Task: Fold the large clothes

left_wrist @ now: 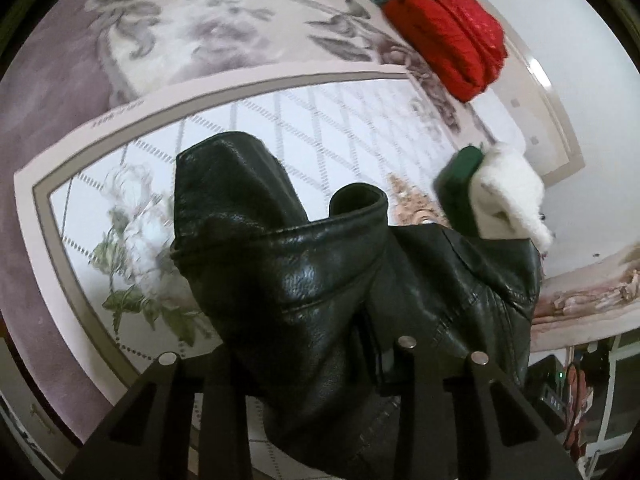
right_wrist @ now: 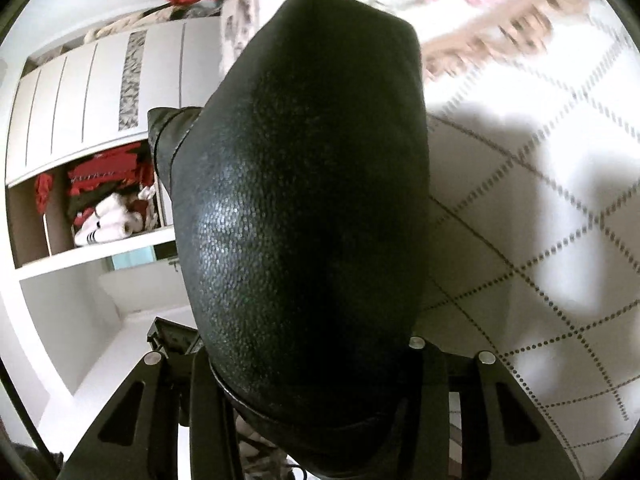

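Clamping black leather between partly closed jaws, the left gripper (left_wrist: 324,364) holds the jacket (left_wrist: 320,272) bunched above the patterned bed (left_wrist: 280,128), probably to lift an edge for folding. The right gripper (right_wrist: 312,364) pinches another fold of it, jaws likewise narrowed on the leather. A red garment (left_wrist: 448,36) lies near the bed's far corner.

black leather jacket (left_wrist: 320,280) | red bundle (left_wrist: 448,36) | white bedspread (left_wrist: 320,120), grey diamond lattice, possibly quilted
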`<action>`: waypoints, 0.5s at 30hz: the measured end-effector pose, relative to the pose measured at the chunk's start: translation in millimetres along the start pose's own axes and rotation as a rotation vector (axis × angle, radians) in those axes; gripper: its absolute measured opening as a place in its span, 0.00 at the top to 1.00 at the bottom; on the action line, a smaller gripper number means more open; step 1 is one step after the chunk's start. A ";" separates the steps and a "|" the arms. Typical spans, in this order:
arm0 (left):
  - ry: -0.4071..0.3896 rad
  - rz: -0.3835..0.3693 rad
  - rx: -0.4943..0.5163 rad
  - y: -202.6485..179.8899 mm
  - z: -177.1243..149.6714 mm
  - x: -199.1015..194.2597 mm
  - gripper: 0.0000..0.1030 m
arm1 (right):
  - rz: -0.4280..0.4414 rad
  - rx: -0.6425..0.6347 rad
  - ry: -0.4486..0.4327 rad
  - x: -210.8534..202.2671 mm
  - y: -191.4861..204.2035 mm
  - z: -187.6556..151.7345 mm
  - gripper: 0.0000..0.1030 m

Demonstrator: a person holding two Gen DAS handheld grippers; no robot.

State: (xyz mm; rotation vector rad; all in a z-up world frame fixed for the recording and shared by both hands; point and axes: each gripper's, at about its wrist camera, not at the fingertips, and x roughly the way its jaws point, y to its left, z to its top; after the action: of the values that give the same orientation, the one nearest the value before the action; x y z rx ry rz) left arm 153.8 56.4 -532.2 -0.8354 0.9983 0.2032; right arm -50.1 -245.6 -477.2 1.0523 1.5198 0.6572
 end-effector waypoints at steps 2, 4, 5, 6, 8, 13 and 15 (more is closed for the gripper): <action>0.000 -0.012 0.021 -15.4 6.5 -5.3 0.74 | -0.004 -0.012 -0.002 -10.0 14.0 7.9 0.56; 0.004 -0.014 0.062 -37.4 15.9 -4.7 0.74 | 0.003 -0.017 -0.008 -23.6 31.6 19.0 0.57; 0.007 -0.019 0.070 -43.3 18.8 -5.8 0.74 | 0.004 -0.022 -0.012 -35.1 35.8 23.3 0.57; 0.009 -0.025 0.076 -53.5 25.0 -2.7 0.74 | 0.009 -0.023 -0.018 -44.5 43.2 29.4 0.57; 0.010 -0.046 0.098 -76.4 35.4 -0.9 0.74 | 0.011 -0.039 -0.037 -64.6 59.7 43.3 0.57; -0.018 -0.109 0.128 -141.4 64.7 3.7 0.74 | 0.034 -0.071 -0.092 -119.2 105.2 91.1 0.57; -0.033 -0.142 0.130 -167.9 81.9 8.7 0.74 | 0.044 -0.096 -0.112 -144.2 125.2 115.3 0.57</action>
State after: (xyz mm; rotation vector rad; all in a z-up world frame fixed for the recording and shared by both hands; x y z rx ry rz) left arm 298.3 -2.4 -428.8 -0.7785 0.9078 0.0297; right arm 91.8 -332.9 -328.9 1.0347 1.3585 0.6837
